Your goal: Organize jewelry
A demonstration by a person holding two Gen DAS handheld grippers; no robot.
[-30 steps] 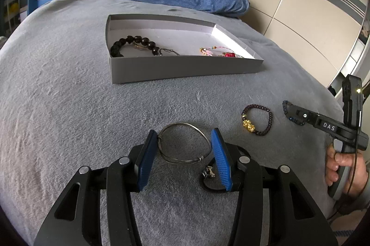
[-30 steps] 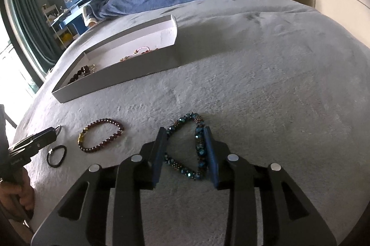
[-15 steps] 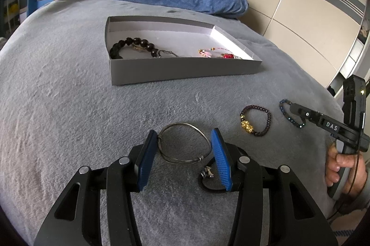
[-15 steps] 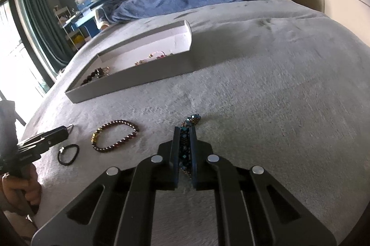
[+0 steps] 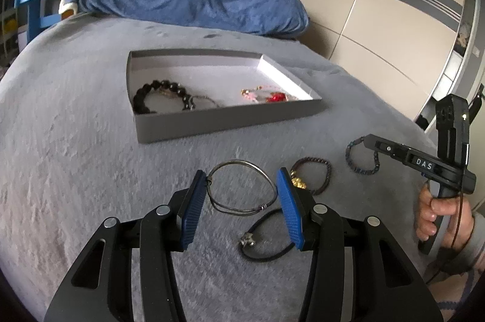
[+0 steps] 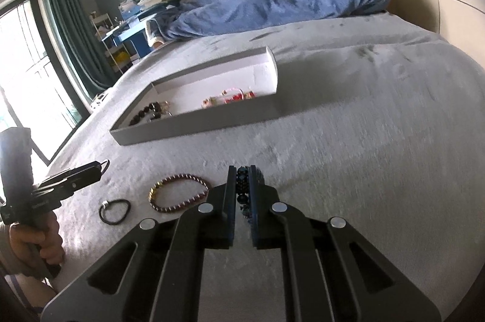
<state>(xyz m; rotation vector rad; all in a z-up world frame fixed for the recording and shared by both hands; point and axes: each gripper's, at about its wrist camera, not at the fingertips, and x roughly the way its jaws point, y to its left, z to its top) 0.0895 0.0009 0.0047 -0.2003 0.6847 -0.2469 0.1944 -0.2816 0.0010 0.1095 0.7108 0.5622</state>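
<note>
- Left wrist view: the left gripper (image 5: 241,194) stood wide open and empty, its blue pads either side of the wire bangle (image 5: 242,188) on the grey blanket (image 5: 75,170); the grey tray (image 5: 224,122) lay beyond.
- Right wrist view: the right gripper (image 6: 243,185) was clamped on the blue beaded bracelet (image 6: 242,182). Its free loop might snag the plush blanket or slip the pinch on the way to the tray (image 6: 197,125).

Black hand-held gripper (image 5: 242,200), blue ribbed pads (image 5: 289,210), silver screws, "DAS" marking.

soft daylight floods in from the window (image 6: 27,70), blown out white. fisheye bends and darkens the corners. bedspread (image 6: 379,140) shows slight motion blur.
</note>
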